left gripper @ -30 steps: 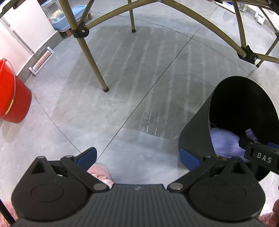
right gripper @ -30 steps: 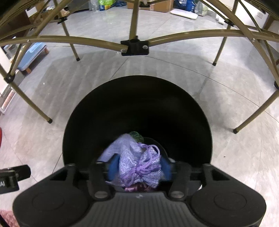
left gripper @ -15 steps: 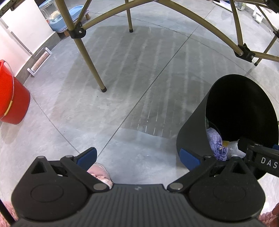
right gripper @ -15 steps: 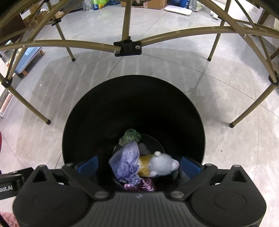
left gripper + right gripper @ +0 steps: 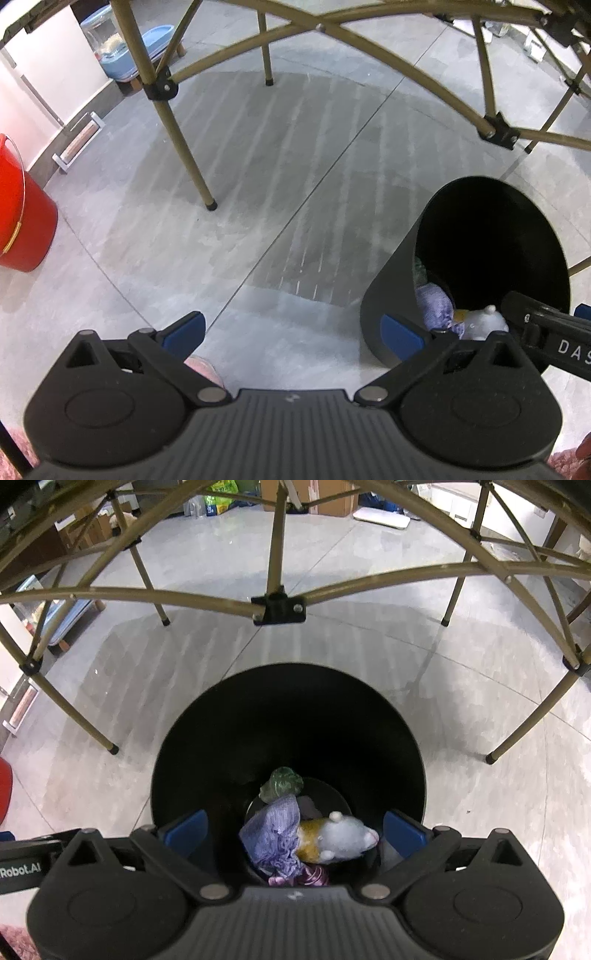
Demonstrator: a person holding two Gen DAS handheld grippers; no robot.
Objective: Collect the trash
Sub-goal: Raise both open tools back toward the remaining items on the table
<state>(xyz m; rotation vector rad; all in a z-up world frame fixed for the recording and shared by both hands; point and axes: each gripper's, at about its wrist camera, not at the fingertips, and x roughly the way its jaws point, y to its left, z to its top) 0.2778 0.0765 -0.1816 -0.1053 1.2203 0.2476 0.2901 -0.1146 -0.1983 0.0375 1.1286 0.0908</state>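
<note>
Directly below the right gripper (image 5: 293, 830), jaws spread wide w/ nothing between them, sits the black bin (image 5: 288, 716); purple cloth (image 5: 275, 834), white plush toy (image 5: 343, 843) & green wad (image 5: 282, 782) lie at its bottom. Left gripper (image 5: 291, 328) also spread, empty, over bare floor (image 5: 258, 184), bin to its right.

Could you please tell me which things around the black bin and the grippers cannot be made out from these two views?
- Bottom of the black bin: in the right wrist view, the purple cloth and plush toy cover it.
- Pink item on the floor: left wrist view, mostly hidden behind the left gripper.
- Red bucket: cut off by the left edge.
- Right gripper: its body hides the bin's near rim.
</note>
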